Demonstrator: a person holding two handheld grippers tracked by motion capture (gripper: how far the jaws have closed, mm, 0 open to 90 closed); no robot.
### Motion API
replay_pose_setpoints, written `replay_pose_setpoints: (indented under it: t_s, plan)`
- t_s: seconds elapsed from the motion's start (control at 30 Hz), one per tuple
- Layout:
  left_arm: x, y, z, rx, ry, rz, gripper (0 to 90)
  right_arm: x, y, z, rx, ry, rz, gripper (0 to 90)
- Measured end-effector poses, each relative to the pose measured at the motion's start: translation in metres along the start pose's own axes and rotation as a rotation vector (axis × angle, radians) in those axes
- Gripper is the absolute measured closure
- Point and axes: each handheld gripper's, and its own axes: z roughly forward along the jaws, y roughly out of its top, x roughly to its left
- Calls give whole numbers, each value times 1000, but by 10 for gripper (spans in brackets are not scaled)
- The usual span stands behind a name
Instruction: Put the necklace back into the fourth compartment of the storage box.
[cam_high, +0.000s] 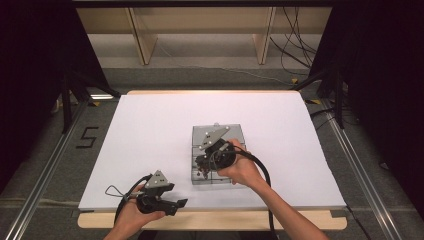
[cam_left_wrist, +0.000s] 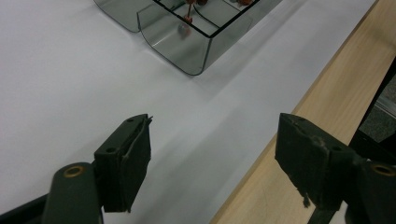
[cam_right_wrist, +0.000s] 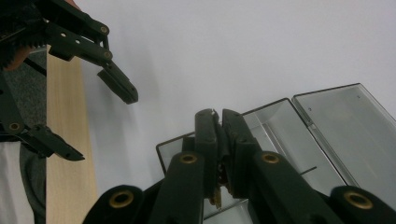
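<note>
I see a white sheet over a light wooden table, wood edge bare at near side. Grey carpet floor around it. Light wood shelving at the far end, black cables trailing on the floor beside it. Dark curtains both sides. Metal rails flank the table. Black "5" marking on floor, left.

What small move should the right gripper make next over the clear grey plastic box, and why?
Probably lift the right gripper straight up, slowly. Its jaws stand closed together over a compartment of the clear grey plastic compartment box, and something small seems pinched between them, though I cannot tell what. The open lid lies flat beside it, so upward is free. The left gripper waits open near the wooden table edge.
</note>
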Motion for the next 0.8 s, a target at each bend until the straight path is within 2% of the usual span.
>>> replay_pose_setpoints:
  t_s: [0.07,0.13,0.17,0.23,0.27,0.3,0.33,0.4,0.5,0.53,0.63,0.73,0.77,0.8]
  plan:
    - [0,0,1,-1,-2,-1,266,0,-1,3,2,0,18,863]
    - [0,0,1,-1,-2,-1,266,-2,-3,5,9,6,10,862]
    - [0,0,0,-1,-1,0,266,-1,-3,7,9,3,25,862]
    - [0,0,0,-1,-1,0,266,-2,-4,9,11,7,12,862]
    - [0,0,0,-2,-1,-1,266,0,-5,10,11,6,32,862]
    - [0,0,0,-1,0,0,266,-2,-5,10,17,8,13,862]
    - [0,0,0,-2,0,-1,266,0,-5,11,16,4,23,862]
    - [0,0,0,-1,1,0,266,-1,-5,12,11,5,11,862]
    - [0,0,-1,0,4,20,266,0,-4,13,21,2,6,862]
    - [0,0,-1,-1,4,21,266,1,-5,13,24,3,18,862]
    - [-1,0,0,-11,4,13,266,-1,-9,16,19,11,3,862]
    - [0,0,-1,-1,5,23,266,-1,-14,19,17,14,27,862]
    - [0,0,0,0,5,22,266,-1,-15,20,29,16,23,862]
    - [0,0,0,-1,6,21,266,-1,-16,21,19,17,15,862]
